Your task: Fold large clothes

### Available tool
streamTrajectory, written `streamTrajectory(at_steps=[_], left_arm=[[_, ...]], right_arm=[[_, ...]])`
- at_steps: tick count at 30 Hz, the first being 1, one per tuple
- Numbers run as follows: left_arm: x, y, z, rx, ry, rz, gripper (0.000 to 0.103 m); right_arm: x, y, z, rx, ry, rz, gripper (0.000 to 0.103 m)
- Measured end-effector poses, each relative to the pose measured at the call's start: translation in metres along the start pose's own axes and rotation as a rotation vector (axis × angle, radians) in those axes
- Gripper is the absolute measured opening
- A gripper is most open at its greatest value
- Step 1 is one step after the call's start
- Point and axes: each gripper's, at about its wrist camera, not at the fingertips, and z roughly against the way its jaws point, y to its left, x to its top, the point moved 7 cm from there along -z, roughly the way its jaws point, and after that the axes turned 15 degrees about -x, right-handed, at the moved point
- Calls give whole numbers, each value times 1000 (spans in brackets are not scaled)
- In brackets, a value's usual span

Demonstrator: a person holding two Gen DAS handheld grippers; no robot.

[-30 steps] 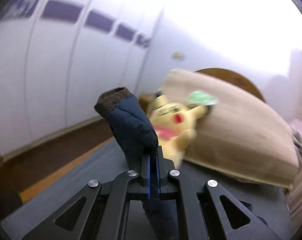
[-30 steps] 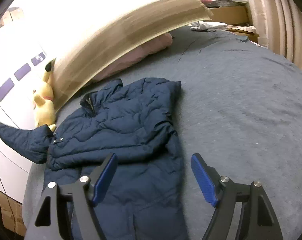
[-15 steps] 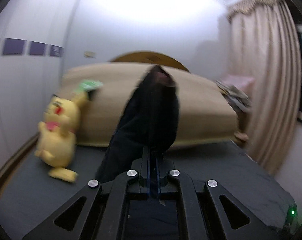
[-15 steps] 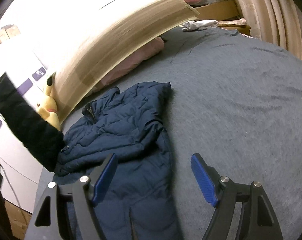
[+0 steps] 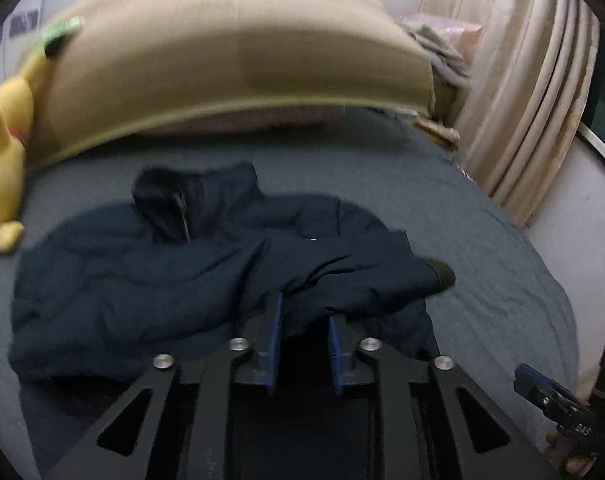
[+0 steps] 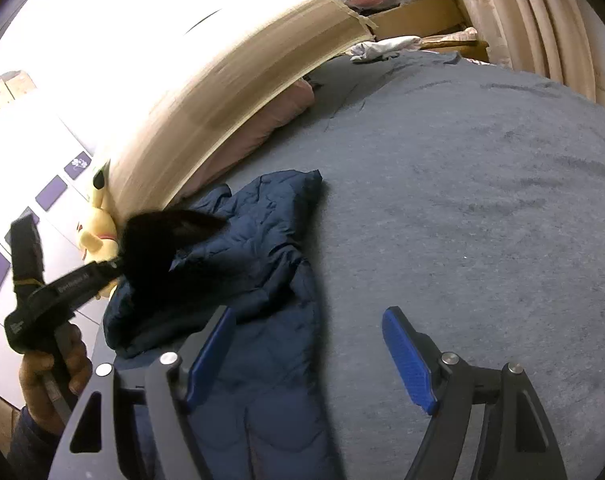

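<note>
Jaws just parted, the left gripper (image 5: 302,330) is letting go of a sleeve (image 5: 366,280) of the navy padded jacket (image 5: 142,280), its blue pads standing clear on either side of the fabric, which drapes between them without being pinched. The sleeve now lies across the jacket's chest, its dark cuff (image 5: 442,274) reaching toward the far edge. The right gripper (image 6: 308,354) hangs wide open and empty, one pad over the jacket's lower half, the other over bare sheet. The jacket rests front-up on the grey bed (image 6: 482,200), collar toward the tan headboard (image 5: 230,48), a yellow plush toy (image 5: 2,152) propped beside it. This looks like the first sleeve fold being laid in. The next move likely calls for backing the left gripper off without dragging the sleeve, then folding in the opposite side, which seems to lie within the right gripper's reach.
</note>
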Motion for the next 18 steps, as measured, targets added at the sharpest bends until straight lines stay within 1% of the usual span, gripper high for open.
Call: streamTrajectory(at_steps=[1,2,5,6,8,9,10,12,14,15,18], left_arm=[[-1,4,1,-3,3,26,52],[-2,10,2,-20,-2,50,56],[3,19,4,-117,-3,165,58],[6,22,9,-139,-3,189,60],[12,22,18,-189,-18,213,67],[15,19,30,-211,-40,218,76],[21,20,38,-231,-77,223,81],[25,23,54,-251,-116,242,82],[26,33,77,-293,-149,276,82],[26,39,86,-297,-168,285,82],[15,73,119,-244,-237,301,83]], right_arm=[[0,0,-1,0,3,-1,79],[1,0,-2,4,6,-3,79],[2,10,-2,24,10,1,79],[3,18,-2,34,13,13,79],[3,30,-2,55,23,29,79],[5,39,-2,81,31,28,79],[6,45,-3,100,39,22,79],[7,59,-6,147,63,6,79],[7,70,-12,183,89,-20,79],[6,76,-19,207,118,-45,79],[0,88,-36,251,190,-100,79]])
